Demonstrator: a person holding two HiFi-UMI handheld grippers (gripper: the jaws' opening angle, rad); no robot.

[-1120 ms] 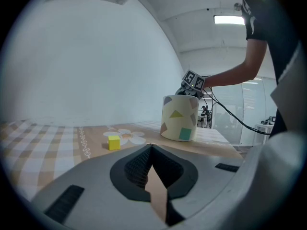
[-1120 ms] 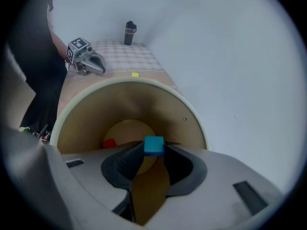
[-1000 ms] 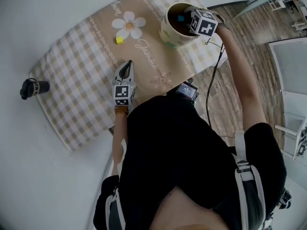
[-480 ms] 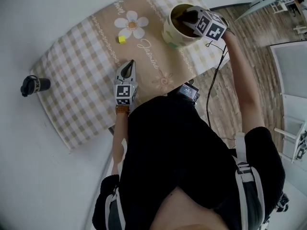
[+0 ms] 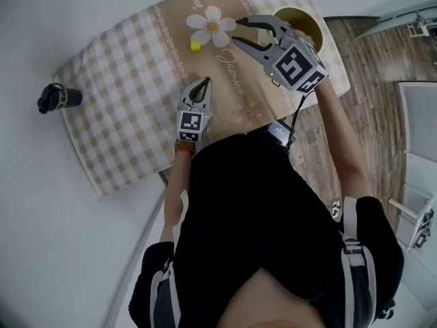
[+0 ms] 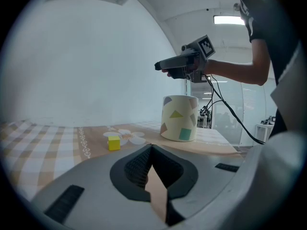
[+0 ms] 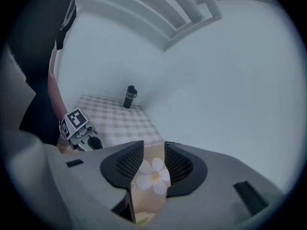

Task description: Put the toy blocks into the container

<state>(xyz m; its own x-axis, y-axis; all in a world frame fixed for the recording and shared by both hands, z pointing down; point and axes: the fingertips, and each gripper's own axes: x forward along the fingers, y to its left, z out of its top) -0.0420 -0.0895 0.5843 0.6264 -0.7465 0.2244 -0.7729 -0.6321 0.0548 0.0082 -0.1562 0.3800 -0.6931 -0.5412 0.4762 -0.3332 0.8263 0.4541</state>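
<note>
One yellow block lies on the checked cloth beside a printed white flower. The cream cup with coloured shapes stands at the cloth's far right, partly hidden behind my right gripper. That gripper hangs in the air over the cloth between cup and flower, open and empty; the flower shows between its jaws. My left gripper rests low near the cloth's near edge, shut and empty, pointing toward block and cup.
A black bottle stands on the white table off the cloth's left end. The table's right edge drops to a wooden floor. A cable hangs from the right gripper.
The right gripper has come up out of the cup and swung left over the cloth toward the flower, jaws open. The left gripper has stayed put. The head view has shifted slightly.
</note>
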